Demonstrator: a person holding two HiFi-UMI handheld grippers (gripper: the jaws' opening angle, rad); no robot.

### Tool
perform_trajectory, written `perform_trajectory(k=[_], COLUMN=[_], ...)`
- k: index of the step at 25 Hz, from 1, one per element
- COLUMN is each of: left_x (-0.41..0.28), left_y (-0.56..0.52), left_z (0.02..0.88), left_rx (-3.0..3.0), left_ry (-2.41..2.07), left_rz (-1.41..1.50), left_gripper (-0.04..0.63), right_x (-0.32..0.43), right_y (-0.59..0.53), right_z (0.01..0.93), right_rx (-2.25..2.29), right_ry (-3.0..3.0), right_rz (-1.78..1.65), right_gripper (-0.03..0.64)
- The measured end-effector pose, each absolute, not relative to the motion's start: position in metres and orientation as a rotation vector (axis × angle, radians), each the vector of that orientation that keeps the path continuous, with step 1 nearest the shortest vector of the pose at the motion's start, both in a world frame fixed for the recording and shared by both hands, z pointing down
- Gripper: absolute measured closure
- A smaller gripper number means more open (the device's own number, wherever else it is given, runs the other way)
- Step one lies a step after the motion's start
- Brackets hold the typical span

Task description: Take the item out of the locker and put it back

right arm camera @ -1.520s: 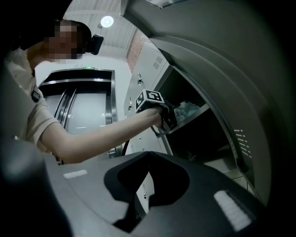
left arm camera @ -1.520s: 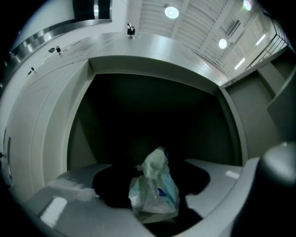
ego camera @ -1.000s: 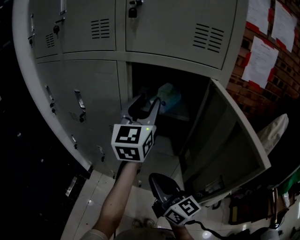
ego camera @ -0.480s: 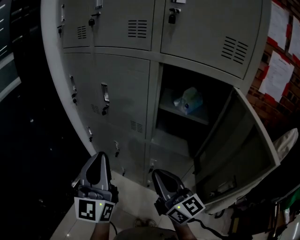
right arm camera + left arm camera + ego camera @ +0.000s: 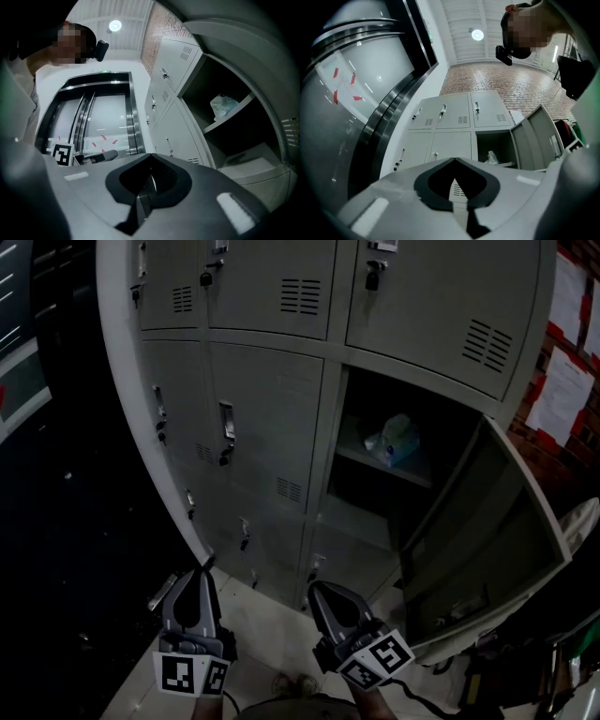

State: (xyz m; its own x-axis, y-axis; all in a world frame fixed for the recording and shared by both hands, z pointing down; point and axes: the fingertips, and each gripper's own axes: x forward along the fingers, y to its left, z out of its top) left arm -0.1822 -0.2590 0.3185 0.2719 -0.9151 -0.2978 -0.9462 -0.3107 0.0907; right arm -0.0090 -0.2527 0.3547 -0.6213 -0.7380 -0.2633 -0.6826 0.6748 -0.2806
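Left gripper (image 5: 202, 574): clenched, empty, lower left.
Right gripper (image 5: 321, 591): clenched, empty, bottom centre.
Item (image 5: 397, 440): on shelf (image 5: 371, 457), open locker (image 5: 424, 372), upper right.

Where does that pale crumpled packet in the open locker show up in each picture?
Head view: pale crumpled packet, upper right of centre, on the grey locker shelf.
Left gripper view: small, just right of centre, below middle.
Right gripper view: right side, mid-height.
Shared landmark: the shelf it lies on.
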Motion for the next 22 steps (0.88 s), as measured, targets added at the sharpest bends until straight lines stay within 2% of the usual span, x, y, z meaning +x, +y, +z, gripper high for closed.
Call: perform_trajectory(k=[7,13,22], left_x=[-0.198,-0.198,-0.168], left_y=[-0.242,-0.183,-0.005], left_z=[0.348,0.364,0.378], left_rx=[-2.503,-2.516,-2.491], left_ry=[1.796,1.804,1.84], left_rz=[0.44,0.445,0.479], left_gripper=[0.589,0.589,0.591], right_x=[-0.028,-0.032,-0.001], right_y=[-0.222,-0.168,0.007], right_z=[0.382,0.399,0.4], right_rx=[-1.176,-1.137,-1.042], right_ry=[2.532,2.543,2.589], right_rz=[-0.289,-0.302,-0.249], right_gripper=[0.62,0.62,0.62])
